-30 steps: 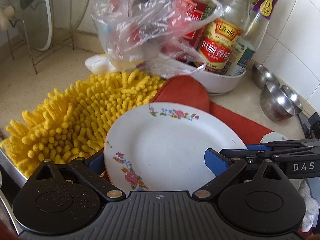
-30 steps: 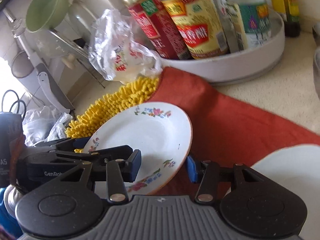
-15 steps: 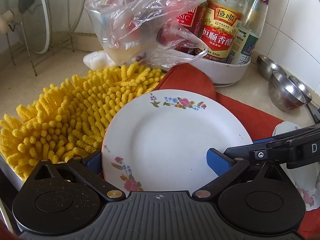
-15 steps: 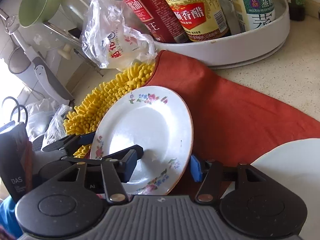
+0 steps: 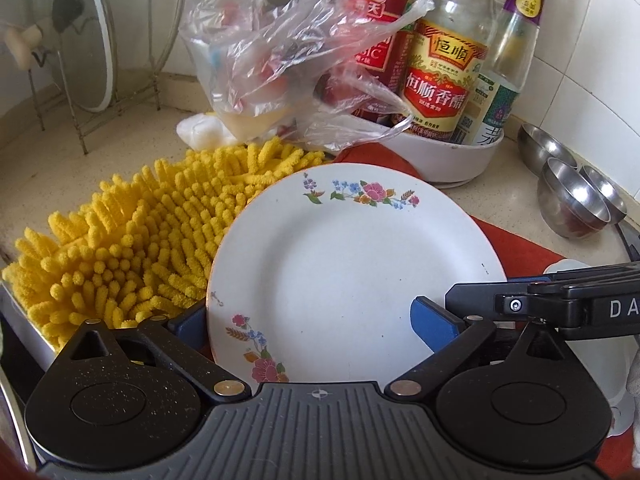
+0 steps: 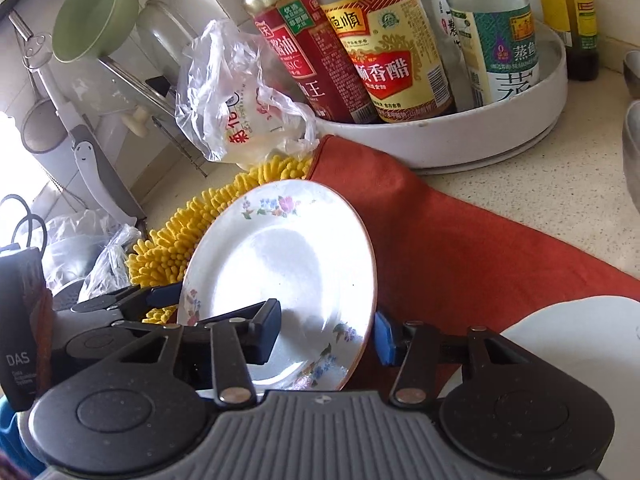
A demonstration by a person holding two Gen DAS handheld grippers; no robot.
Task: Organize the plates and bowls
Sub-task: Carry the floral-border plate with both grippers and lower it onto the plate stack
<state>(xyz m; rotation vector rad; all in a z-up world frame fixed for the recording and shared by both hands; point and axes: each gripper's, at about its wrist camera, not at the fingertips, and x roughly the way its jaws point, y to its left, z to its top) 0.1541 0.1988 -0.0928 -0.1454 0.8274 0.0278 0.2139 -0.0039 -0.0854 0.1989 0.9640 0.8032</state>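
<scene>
- Left gripper (image 5: 316, 324) is bracketing the floral plate (image 5: 352, 276): 1 blue pad sits behind the plate's left rim, the other lies over its white face at the lower right. Whether the pads are actually pressing the plate cannot be told from either view.
- Right gripper (image 6: 326, 334) is straddling the same plate's (image 6: 280, 280) right edge, with its black left finger (image 6: 264, 330) over the glossy face and its blue right pad (image 6: 386, 338) behind the rim. Firm contact cannot be confirmed here either.
- Round, smooth and white with a thin orange rim line and printed flower sprays, the plate is standing tilted, partly over the yellow chenille mat (image 5: 132, 232) and partly over the orange-red cloth (image 6: 460, 256).
- Thick, noodle-like tufts are covering the mat, while the cloth is lying flat and matte on the speckled countertop (image 6: 560, 196).
- 1 more white dish (image 6: 580, 344), plain and round-edged, is resting on the cloth at the right.
- 3 polished steel bowls (image 5: 576, 200) are sitting near the tiled wall, well apart from the plate.
- Glass sauce bottles (image 6: 380, 52) are standing in a round white tray (image 6: 480, 136), and a crumpled clear plastic bag (image 5: 288, 52) is leaning against them.
</scene>
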